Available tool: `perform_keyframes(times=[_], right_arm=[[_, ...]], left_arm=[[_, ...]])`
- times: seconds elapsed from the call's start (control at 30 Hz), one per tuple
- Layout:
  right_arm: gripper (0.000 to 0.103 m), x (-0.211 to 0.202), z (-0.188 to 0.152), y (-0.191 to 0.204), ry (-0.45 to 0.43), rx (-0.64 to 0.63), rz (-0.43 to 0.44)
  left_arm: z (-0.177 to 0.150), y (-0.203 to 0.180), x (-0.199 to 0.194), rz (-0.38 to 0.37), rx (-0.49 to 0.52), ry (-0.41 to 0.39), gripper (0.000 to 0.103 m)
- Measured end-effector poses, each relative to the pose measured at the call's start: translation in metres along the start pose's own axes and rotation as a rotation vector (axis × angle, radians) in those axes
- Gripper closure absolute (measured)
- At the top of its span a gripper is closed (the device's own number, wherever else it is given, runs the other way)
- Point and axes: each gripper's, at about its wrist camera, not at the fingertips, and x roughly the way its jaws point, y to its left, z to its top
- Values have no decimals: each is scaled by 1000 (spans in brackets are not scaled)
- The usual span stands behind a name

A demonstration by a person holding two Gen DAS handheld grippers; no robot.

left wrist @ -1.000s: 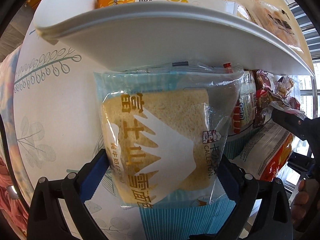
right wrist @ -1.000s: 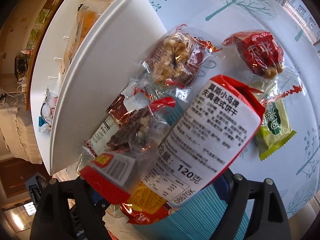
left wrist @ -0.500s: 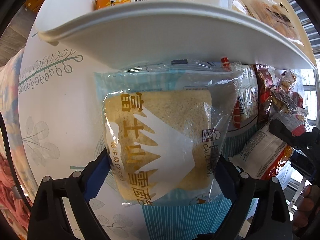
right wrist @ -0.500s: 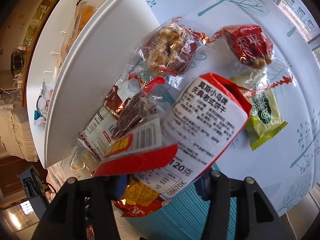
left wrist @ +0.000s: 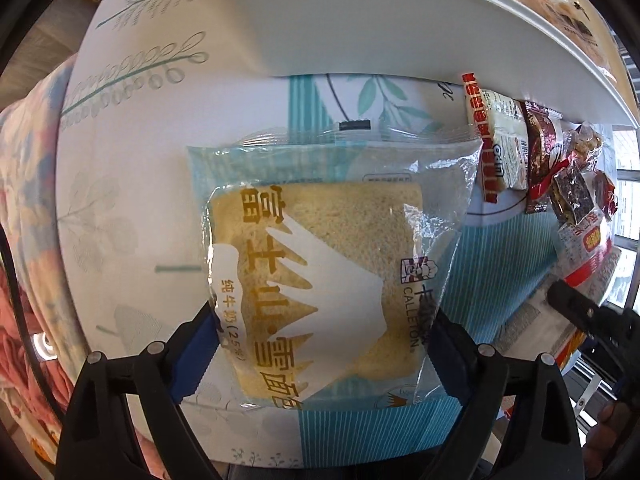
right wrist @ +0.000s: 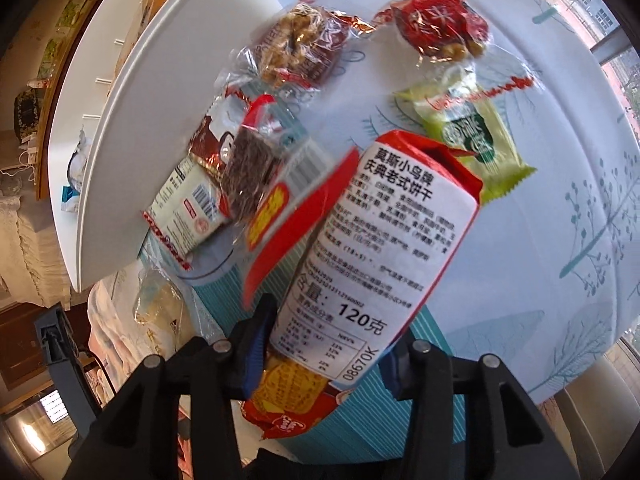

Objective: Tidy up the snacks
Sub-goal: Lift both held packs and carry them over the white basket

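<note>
Left tongs (left wrist: 320, 344) clamped wide on the bread bag (left wrist: 324, 268), its long axis running straight ahead toward the white tray (left wrist: 360, 20). Right tongs (right wrist: 324, 356) have just been closing — now clamped on the biscuit packet (right wrist: 380, 248), tray off to their left.

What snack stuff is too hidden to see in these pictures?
- Left wrist view: the white tray's contents are cut off by the top edge.
- Left wrist view: the bread bag's lower corners sit behind the left tongs.
- Right wrist view: the biscuit pack's small print is blurred.
</note>
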Motion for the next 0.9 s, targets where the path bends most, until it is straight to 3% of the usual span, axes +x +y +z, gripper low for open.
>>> perform_keyframes(times=[0.13, 0.43, 0.9], right_arm=[[57, -10, -7, -4, 27, -13, -46], [58, -47, 2, -16, 69, -34, -55], [58, -116, 24, 17, -17, -172, 11]], left_arm=[[-9, 1, -14, 2, -4, -11, 11], [-15, -23, -58, 41, 47, -30, 11], [-8, -21, -151, 34, 93, -143, 11]])
